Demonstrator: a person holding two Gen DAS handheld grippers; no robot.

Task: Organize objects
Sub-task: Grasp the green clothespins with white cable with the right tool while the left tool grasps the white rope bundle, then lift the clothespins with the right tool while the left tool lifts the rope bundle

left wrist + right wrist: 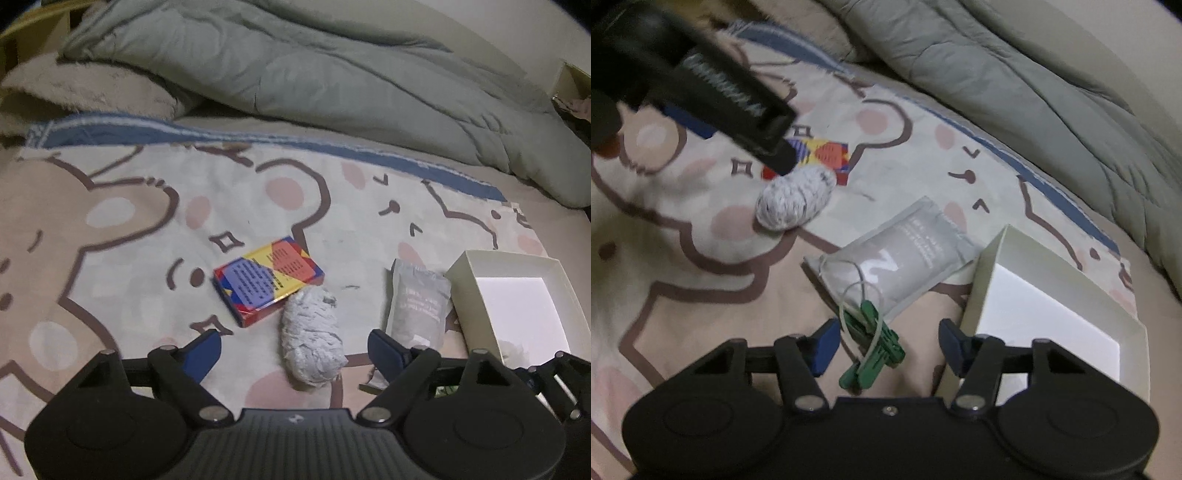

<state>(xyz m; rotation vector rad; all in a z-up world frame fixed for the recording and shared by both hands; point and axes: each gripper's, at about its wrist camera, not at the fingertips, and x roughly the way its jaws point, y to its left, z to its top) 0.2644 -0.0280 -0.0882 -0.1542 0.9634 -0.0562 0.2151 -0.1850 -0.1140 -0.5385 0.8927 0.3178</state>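
Note:
A rolled grey sock [312, 343] lies on the bear-print blanket between the blue fingers of my left gripper [295, 354], which stands open without touching it. Just beyond it lies a colourful card box [267, 282]. To the right are a grey pouch [417, 306] and an open white box [466, 302]. In the right wrist view, a bunch of green clips [875, 350] on a pale cord lies between the jaws of my right gripper [888, 345], whose pads stand apart from it. The pouch [901, 254] lies just ahead, and the white box [979, 291] is at the right.
A bulky grey-green duvet [332, 74] is heaped across the back of the bed, with a fluffy beige blanket [81, 92] at the far left. The left gripper's black body [701, 85] crosses the top left of the right wrist view, above the sock [794, 199].

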